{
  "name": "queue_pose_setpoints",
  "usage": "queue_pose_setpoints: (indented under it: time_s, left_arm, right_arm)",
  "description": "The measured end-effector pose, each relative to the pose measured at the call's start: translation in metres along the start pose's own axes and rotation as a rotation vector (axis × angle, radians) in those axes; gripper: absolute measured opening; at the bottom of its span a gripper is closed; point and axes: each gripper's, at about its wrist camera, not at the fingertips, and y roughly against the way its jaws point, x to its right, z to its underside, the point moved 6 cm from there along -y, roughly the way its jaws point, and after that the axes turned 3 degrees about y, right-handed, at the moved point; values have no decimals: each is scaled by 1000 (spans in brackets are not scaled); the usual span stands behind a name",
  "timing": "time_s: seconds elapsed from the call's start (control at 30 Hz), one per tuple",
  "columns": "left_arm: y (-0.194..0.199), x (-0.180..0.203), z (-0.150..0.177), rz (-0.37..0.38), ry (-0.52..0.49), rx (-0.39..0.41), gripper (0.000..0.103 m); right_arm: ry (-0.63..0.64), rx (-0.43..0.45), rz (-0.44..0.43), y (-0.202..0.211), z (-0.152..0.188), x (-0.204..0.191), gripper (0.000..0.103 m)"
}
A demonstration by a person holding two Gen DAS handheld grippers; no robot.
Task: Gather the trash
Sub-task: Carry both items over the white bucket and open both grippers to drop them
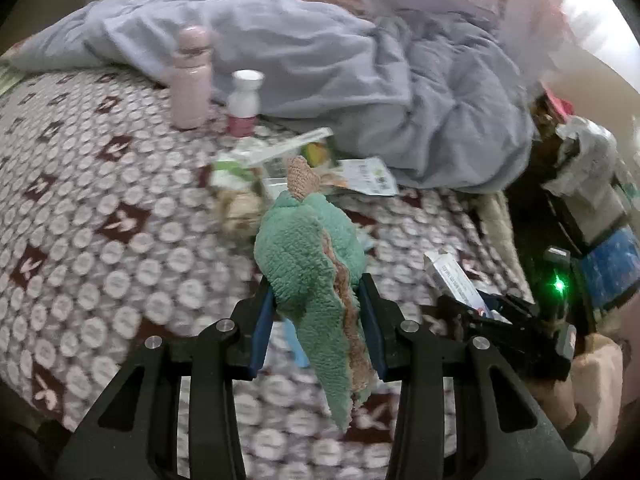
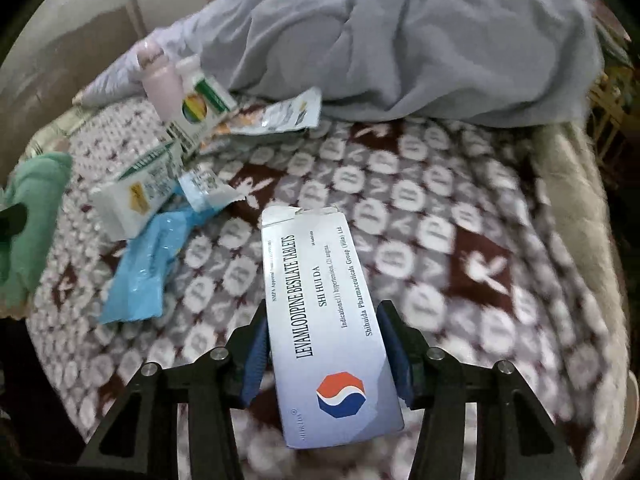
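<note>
My left gripper (image 1: 316, 288) is shut on a green and tan fluffy sock (image 1: 312, 252), held above the patterned bed cover (image 1: 100, 220). My right gripper (image 2: 324, 316) is shut on a white tablet box (image 2: 320, 304) with a red and blue logo, held over the cover (image 2: 440, 220). That box and the right gripper also show at the right of the left wrist view (image 1: 452, 276). On the bed lie several empty medicine boxes (image 2: 136, 196), a blue plastic wrapper (image 2: 148, 264) and a printed sachet (image 2: 280, 116).
A crumpled grey quilt (image 1: 360, 64) fills the far side of the bed. A pink flask (image 1: 190, 76) and a white bottle with a pink label (image 1: 244, 100) stand near it. Cluttered items (image 1: 592, 184) sit beside the bed at right.
</note>
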Motion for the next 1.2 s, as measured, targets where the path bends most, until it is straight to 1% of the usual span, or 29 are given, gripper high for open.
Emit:
queue_pose_setpoints:
  time_s: [0.17,0.27,0.33,0.5,0.6,0.83,1.07,1.2]
  left_arm:
    - [-11,46,4,53,-64,-21,38]
    - [-20,70,9,74,-100,-38,38]
    - [-28,92,13,92,-131,-51,38]
    - [-42,136,26,125,-204,-77,38]
    - [-51,168,34,144,-259,-89,38]
    - [-67,228,51,187,-339,-117,38]
    - [-78,281,69,222,-422,-134,38]
    - [-86,313,83,257,-459,-166,38]
  right_arm:
    - [-53,58,-23,38,13,15,50]
    - [-75,89,-16,55,17,21,50]
    - [-99,110,-9,71,25,33,50]
    - [-144,135,33,92,38,57,50]
    - [-176,152,63,108,49,78,50]
    - [-284,186,131,141,80,131,50]
    - [-366,188,198,165,114,176,50]
    - [-414,188,235,177,134,201,50]
